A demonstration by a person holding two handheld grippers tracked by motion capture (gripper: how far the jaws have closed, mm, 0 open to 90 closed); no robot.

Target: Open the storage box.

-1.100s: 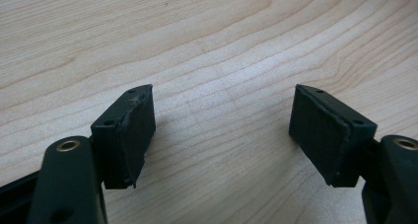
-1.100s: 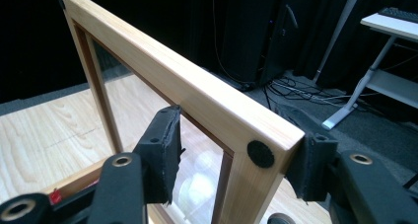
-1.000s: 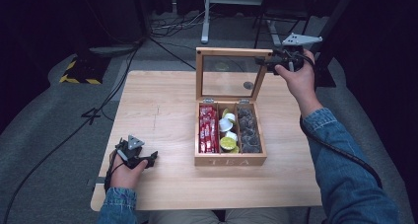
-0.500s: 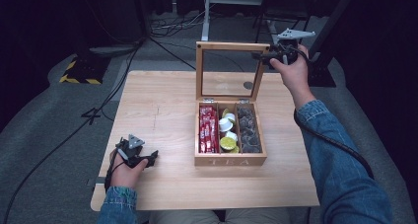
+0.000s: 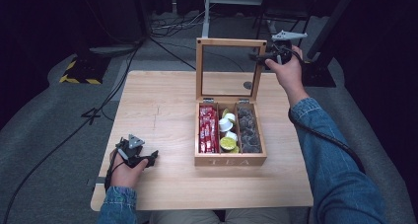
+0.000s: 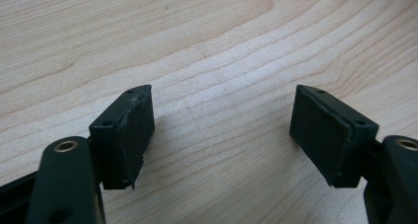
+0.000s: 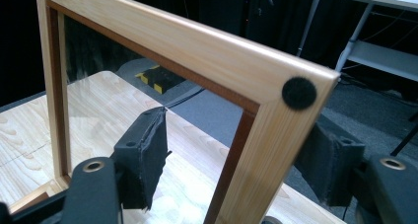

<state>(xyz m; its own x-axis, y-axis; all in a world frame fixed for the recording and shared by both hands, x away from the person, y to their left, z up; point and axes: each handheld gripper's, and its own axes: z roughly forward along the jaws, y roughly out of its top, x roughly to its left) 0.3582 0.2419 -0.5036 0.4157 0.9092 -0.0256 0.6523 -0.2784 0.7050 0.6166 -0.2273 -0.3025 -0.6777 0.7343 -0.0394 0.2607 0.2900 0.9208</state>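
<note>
While open, fingers astride lid

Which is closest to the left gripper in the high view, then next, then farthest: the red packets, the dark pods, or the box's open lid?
From the left gripper:
1. Red packets, in the box's left compartment.
2. Dark pods, in the right compartment.
3. Open lid, upright at the box's far edge, with the right gripper at its corner.

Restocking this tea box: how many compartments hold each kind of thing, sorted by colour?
Red packets: 1 compartment
White and yellow-green capsules: 1 compartment
Dark capsules: 1 compartment
Total: 3 compartments, all in the tea box
</note>
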